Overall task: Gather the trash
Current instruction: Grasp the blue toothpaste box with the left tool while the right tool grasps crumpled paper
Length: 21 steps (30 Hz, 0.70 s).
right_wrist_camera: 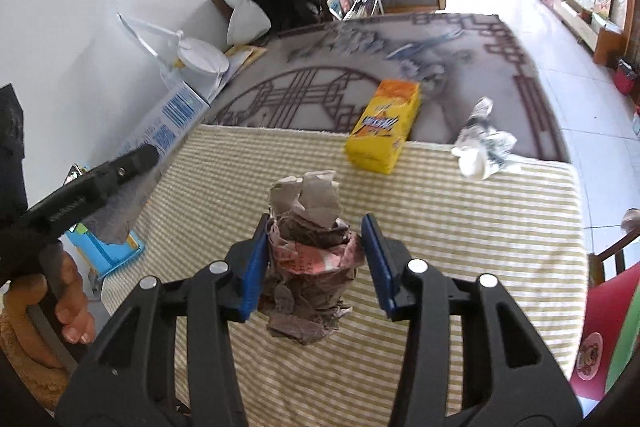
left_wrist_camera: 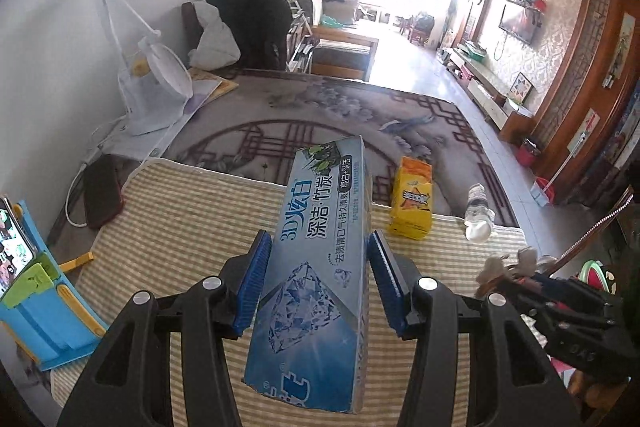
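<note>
A: Start closest in. What does the left gripper (left_wrist_camera: 316,279) have?

B: Its blue pads are clamped on a long blue toothpaste box (left_wrist_camera: 316,267), which runs lengthwise between the fingers and sticks out past the tips, raised over the striped mat (left_wrist_camera: 180,227).

A: And the right gripper (right_wrist_camera: 314,263)?

B: Closed on a crumpled brown paper wad (right_wrist_camera: 312,259), gripped at both sides, with torn grey scraps poking up beyond the fingertips. It hangs above the same mat (right_wrist_camera: 460,247).

A: What lies further out?

B: A yellow carton (right_wrist_camera: 384,127) sits at the mat's far edge, partly on the patterned tablecloth (right_wrist_camera: 320,83). Just right of it lies a crushed plastic bottle (right_wrist_camera: 480,143), also at that edge.

A: Any room to move?

B: The middle of the mat is bare. On the left side stand a blue phone stand (left_wrist_camera: 44,291) and a dark phone (left_wrist_camera: 100,191); a white lamp (left_wrist_camera: 160,79) is further back by the wall. The table's right edge drops to tiled floor (right_wrist_camera: 580,67).
</note>
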### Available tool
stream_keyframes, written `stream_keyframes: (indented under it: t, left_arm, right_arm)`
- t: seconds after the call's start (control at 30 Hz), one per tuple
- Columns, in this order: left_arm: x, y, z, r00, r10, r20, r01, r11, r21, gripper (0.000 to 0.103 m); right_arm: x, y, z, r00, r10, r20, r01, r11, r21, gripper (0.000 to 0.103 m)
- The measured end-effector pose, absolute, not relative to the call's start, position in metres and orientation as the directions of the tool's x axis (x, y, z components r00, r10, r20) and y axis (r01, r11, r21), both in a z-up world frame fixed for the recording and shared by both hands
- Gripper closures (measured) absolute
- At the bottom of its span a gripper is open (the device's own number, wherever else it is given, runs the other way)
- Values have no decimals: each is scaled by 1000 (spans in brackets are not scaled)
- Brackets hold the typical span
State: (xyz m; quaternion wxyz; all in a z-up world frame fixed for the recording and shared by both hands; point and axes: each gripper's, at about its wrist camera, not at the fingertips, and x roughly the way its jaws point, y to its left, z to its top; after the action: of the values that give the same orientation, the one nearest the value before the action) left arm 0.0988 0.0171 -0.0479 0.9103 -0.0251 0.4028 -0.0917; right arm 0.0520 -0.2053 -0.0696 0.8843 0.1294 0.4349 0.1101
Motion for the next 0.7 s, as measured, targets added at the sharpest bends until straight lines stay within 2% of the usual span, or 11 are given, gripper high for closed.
stream_keyframes:
  t: [0.3,0.7]
  left_arm:
    - [79,-19,-45,660,-175,-731,162,983,-90,55]
    - [31,-82,-52,644,-112,-757,77,994,-81,55]
  right_arm:
    - [29,-230,-66,603,336,-724,-105,932,346,59]
    - [-2,-298,-60,587,399,-704,-180,912,368,59]
